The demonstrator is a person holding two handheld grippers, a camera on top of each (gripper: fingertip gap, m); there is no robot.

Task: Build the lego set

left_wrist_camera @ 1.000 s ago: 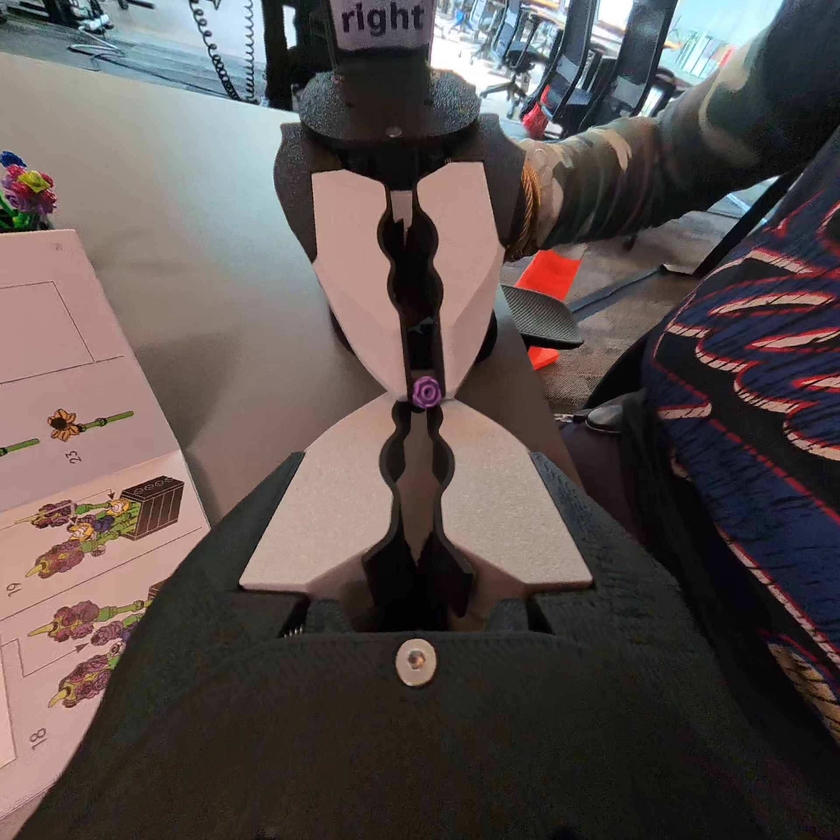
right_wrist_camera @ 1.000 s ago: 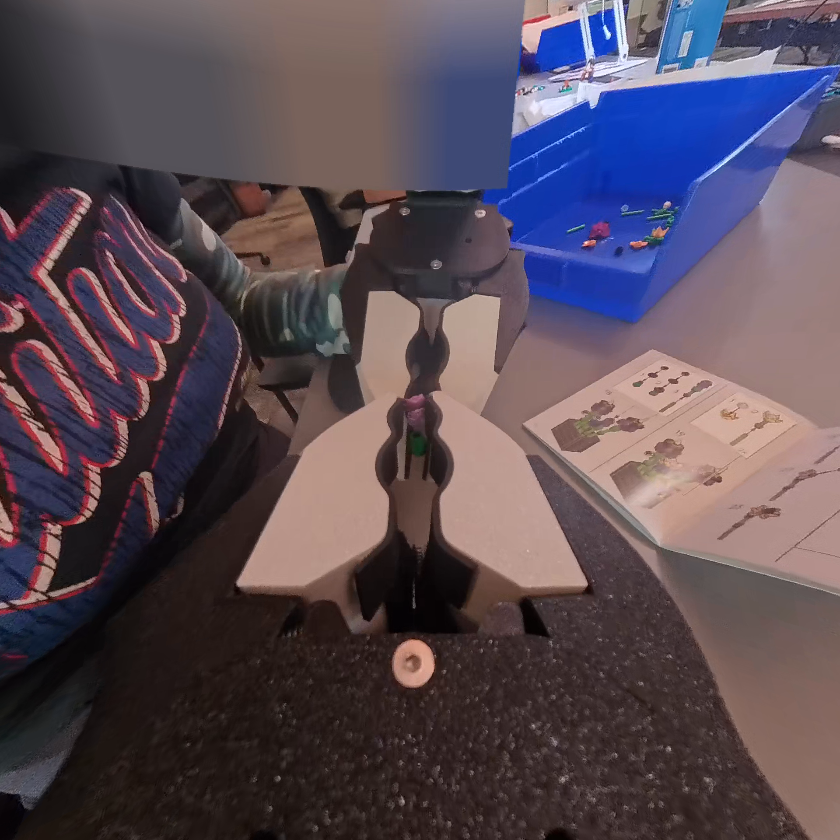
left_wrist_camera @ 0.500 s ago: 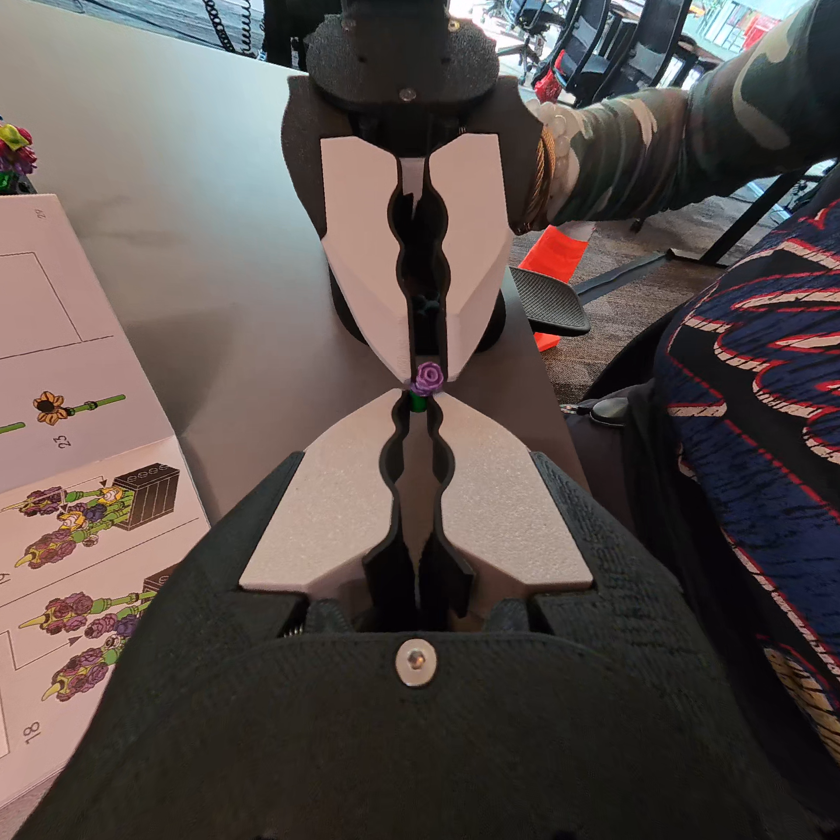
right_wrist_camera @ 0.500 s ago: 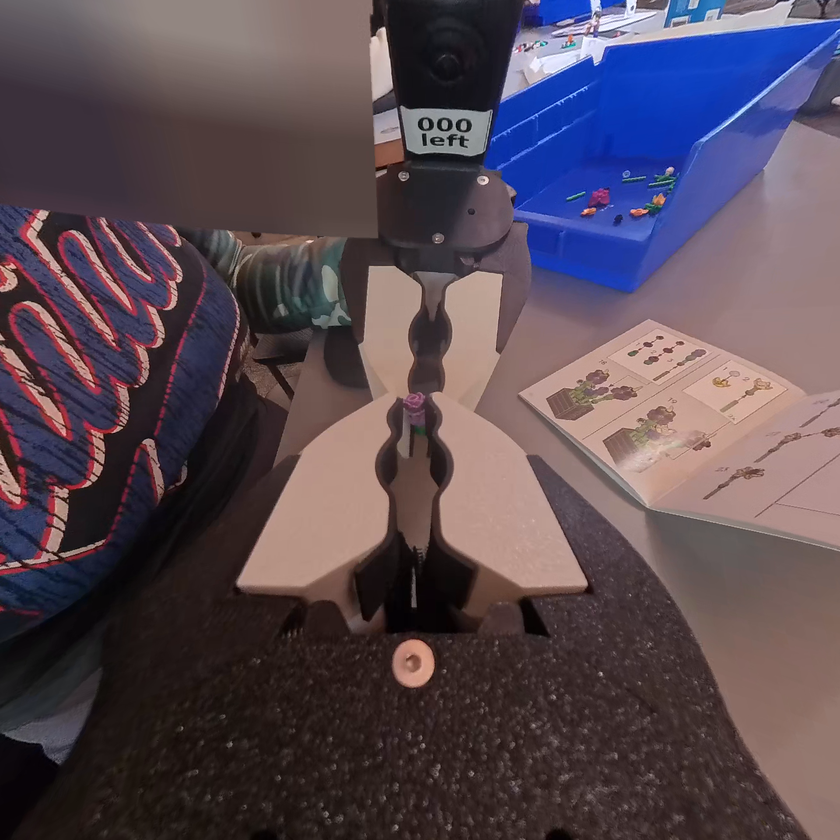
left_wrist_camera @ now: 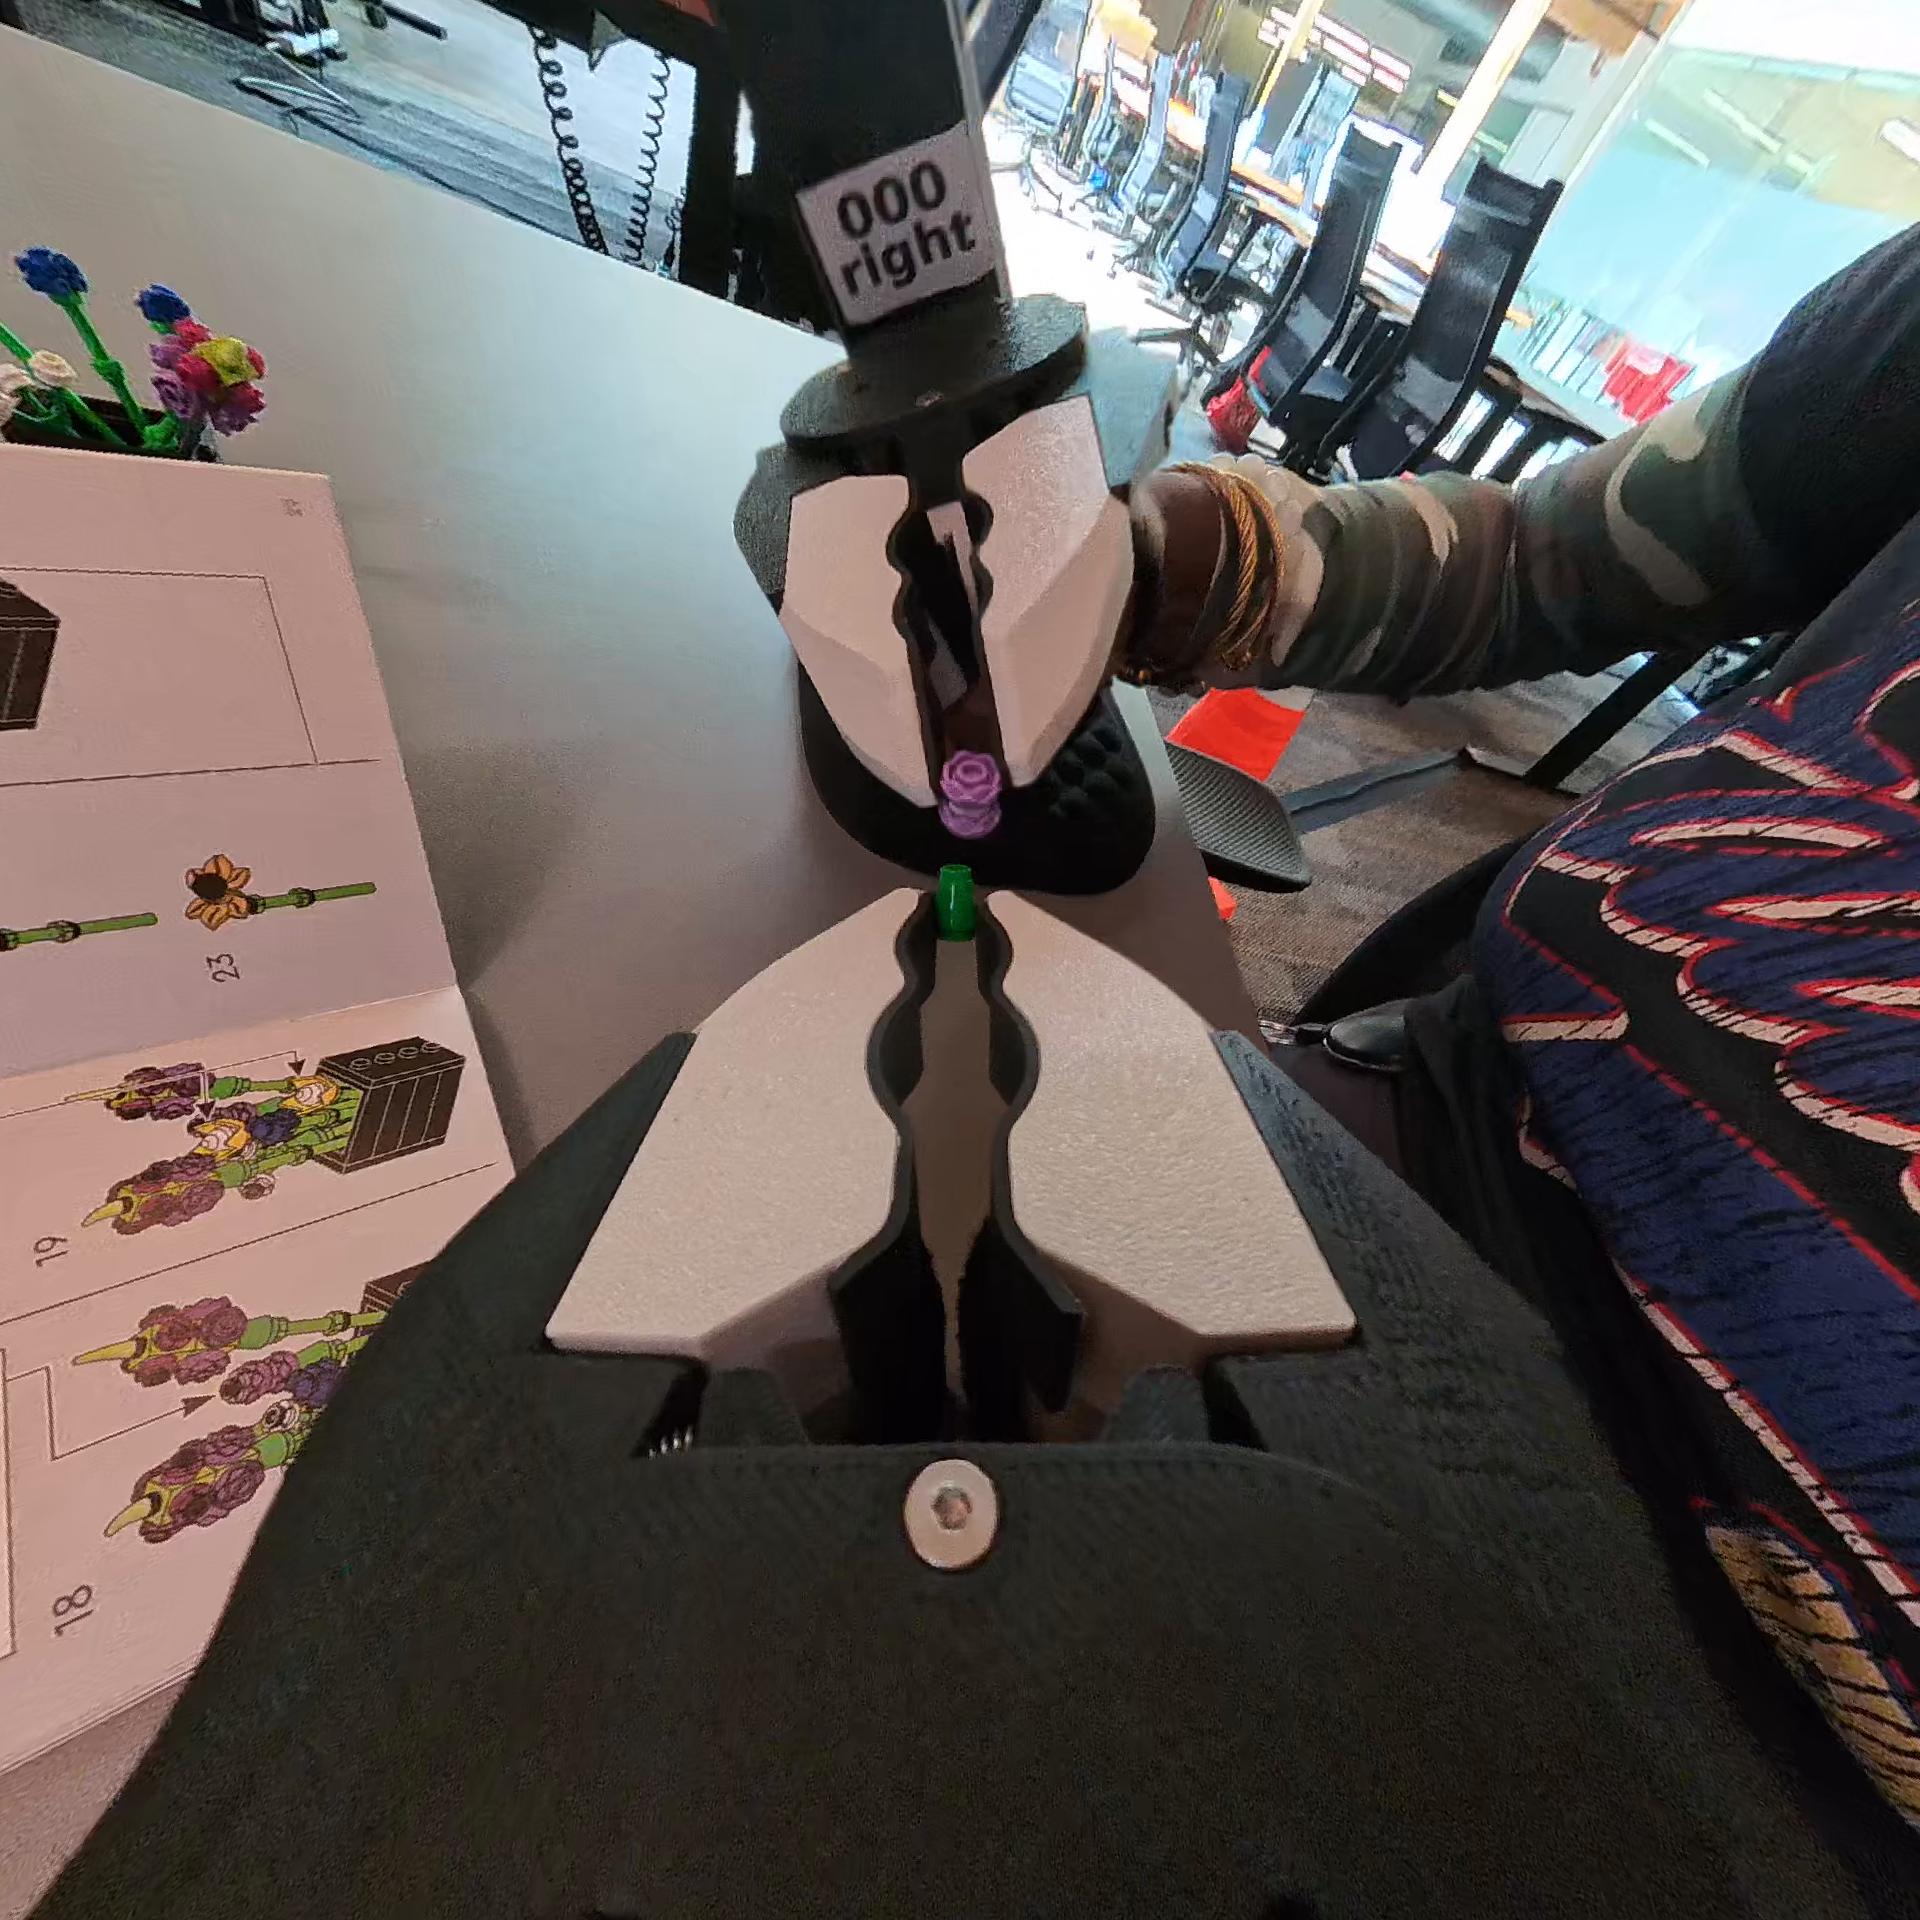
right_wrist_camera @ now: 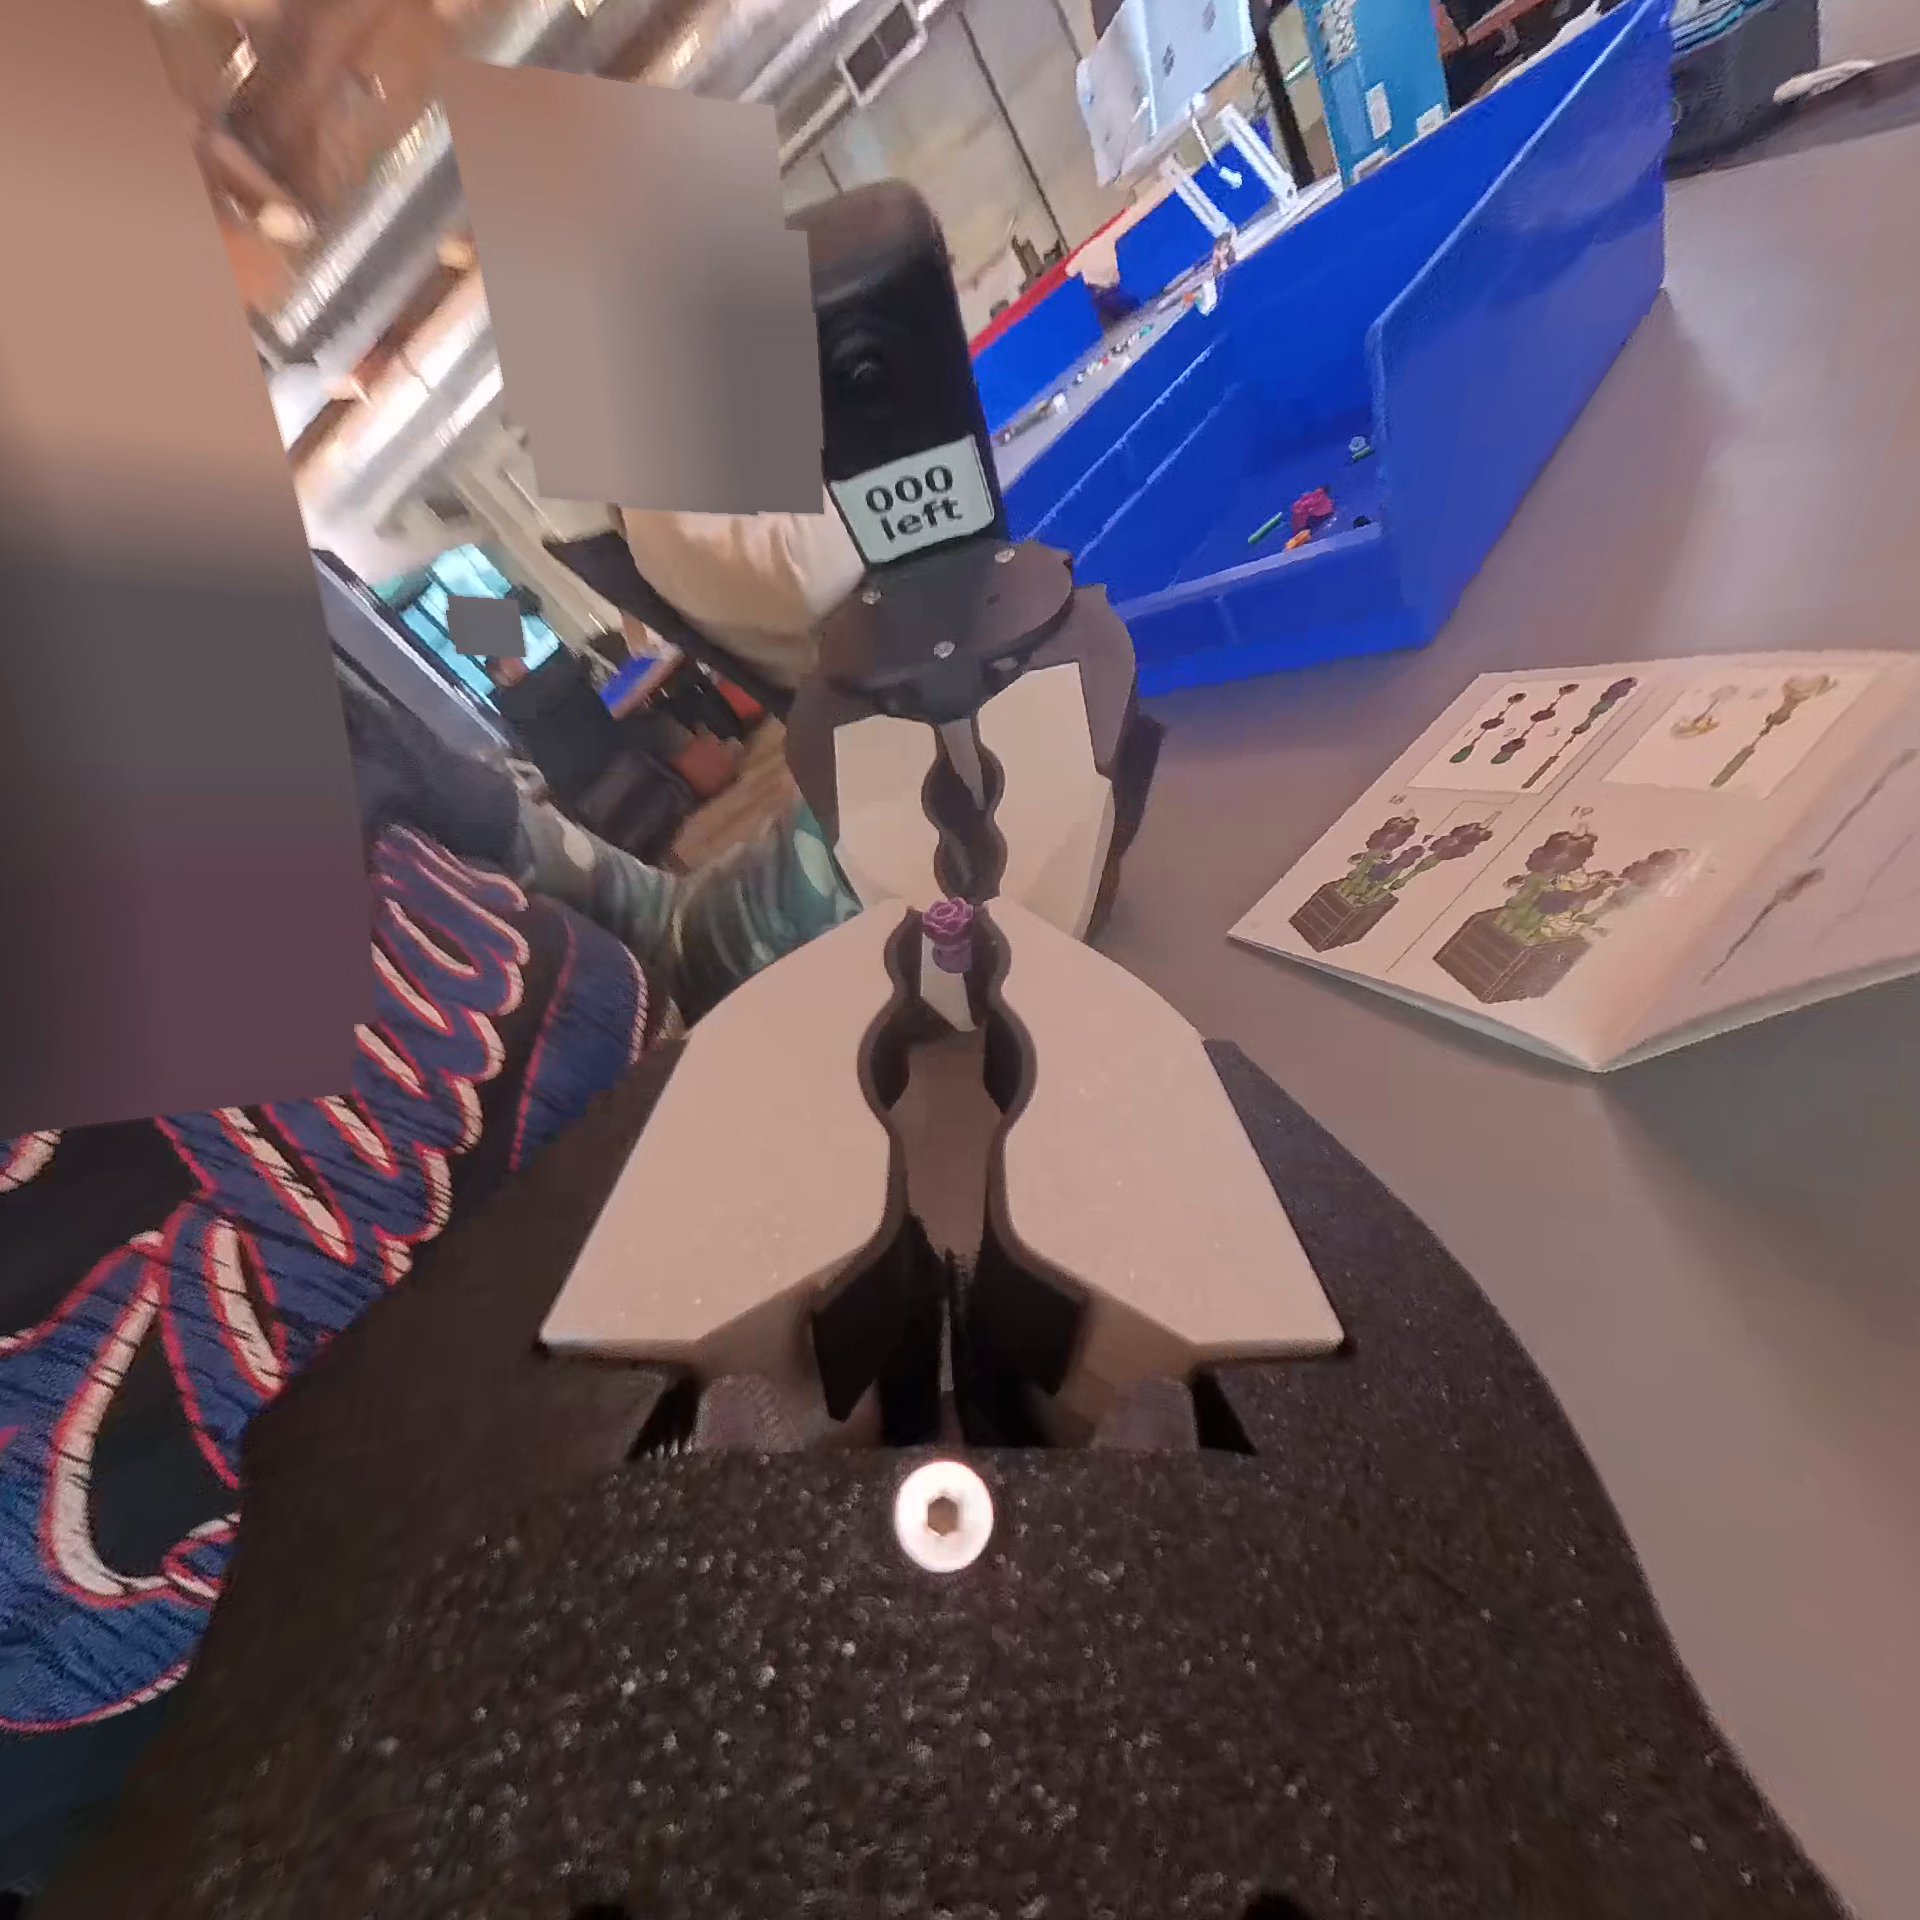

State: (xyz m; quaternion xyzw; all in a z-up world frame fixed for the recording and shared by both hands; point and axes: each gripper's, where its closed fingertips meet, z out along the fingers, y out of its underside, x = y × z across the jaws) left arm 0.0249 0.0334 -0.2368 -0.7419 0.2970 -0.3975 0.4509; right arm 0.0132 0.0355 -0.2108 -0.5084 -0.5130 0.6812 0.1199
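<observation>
Left gripper point(left_wrist_camera: 954, 914) clamps green stem point(left_wrist_camera: 953, 906); right gripper point(right_wrist_camera: 948, 940) clamps purple flower point(right_wrist_camera: 948, 925); pieces just apart.

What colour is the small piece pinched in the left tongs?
Green: the stem piece at the left tongs' tips, clearest in the left wrist view.

A grey table point(left_wrist_camera: 540, 540) carries an open instruction booklet point(left_wrist_camera: 187, 831) and a blue bin point(right_wrist_camera: 1455, 416).
</observation>
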